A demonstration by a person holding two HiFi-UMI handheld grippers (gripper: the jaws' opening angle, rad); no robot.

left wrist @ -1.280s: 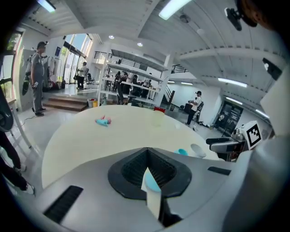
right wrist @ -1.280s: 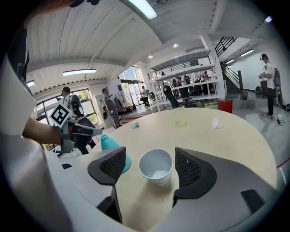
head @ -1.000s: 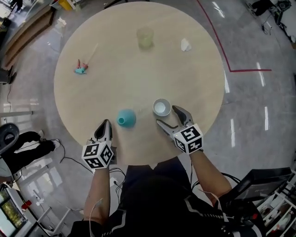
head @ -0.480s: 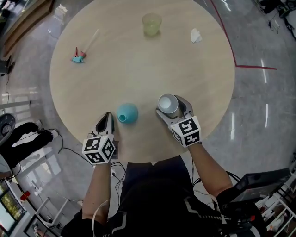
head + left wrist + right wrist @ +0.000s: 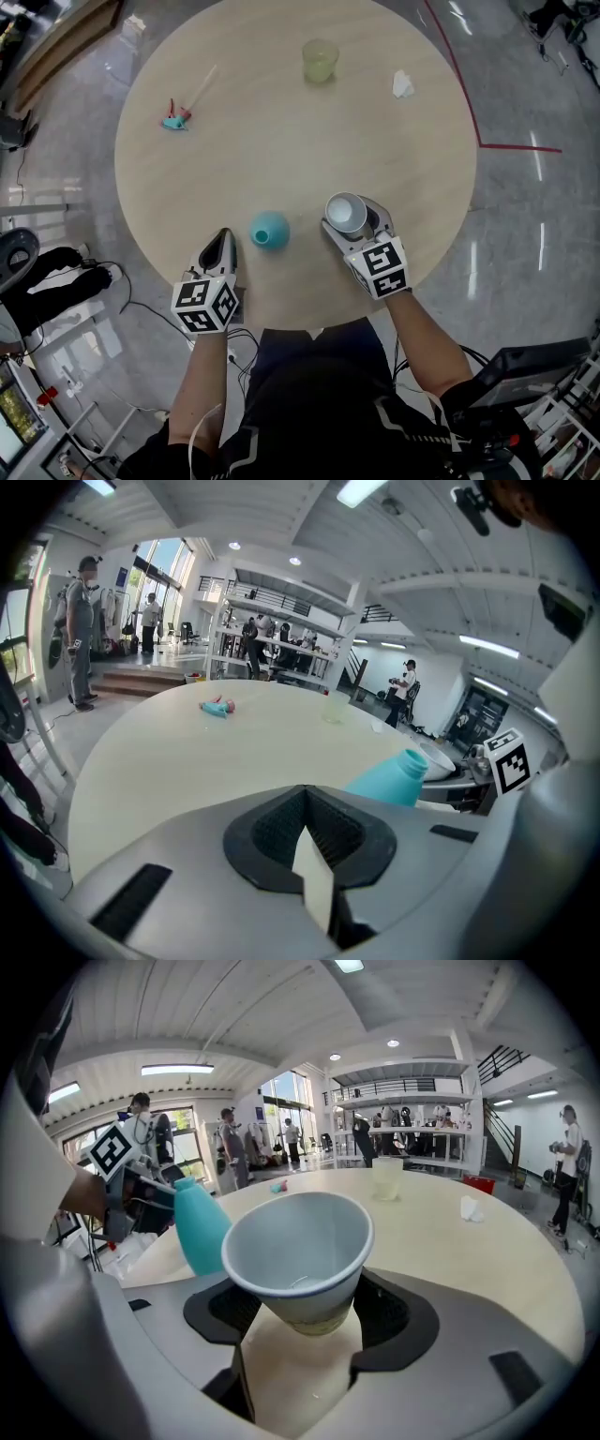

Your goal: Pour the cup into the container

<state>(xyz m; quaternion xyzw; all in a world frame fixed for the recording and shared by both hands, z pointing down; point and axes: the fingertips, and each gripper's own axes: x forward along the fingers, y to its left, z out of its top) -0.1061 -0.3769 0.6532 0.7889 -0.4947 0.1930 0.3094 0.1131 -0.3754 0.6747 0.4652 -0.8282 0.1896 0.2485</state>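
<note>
A white paper cup (image 5: 346,213) stands between the jaws of my right gripper (image 5: 354,218) near the table's front edge. The jaws are closing and the pads touch its lower wall on both sides. In the right gripper view the cup (image 5: 298,1251) fills the middle, and I can make out no liquid in it. A teal bottle-shaped container (image 5: 270,229) stands just left of the cup, with its open neck pointing left. It also shows in the right gripper view (image 5: 200,1225). My left gripper (image 5: 221,246) rests shut and empty, left of the bottle (image 5: 398,778).
On the round wooden table (image 5: 281,150), a translucent yellow-green cup (image 5: 320,60) stands at the far side. A crumpled tissue (image 5: 402,84) lies to its right. A small teal and red object (image 5: 174,119) lies far left. People and shelving stand in the hall beyond.
My right gripper has moved forward, so the white cup now sits between its jaws, and the jaws have narrowed onto it. The left gripper has stayed about where it was.
</note>
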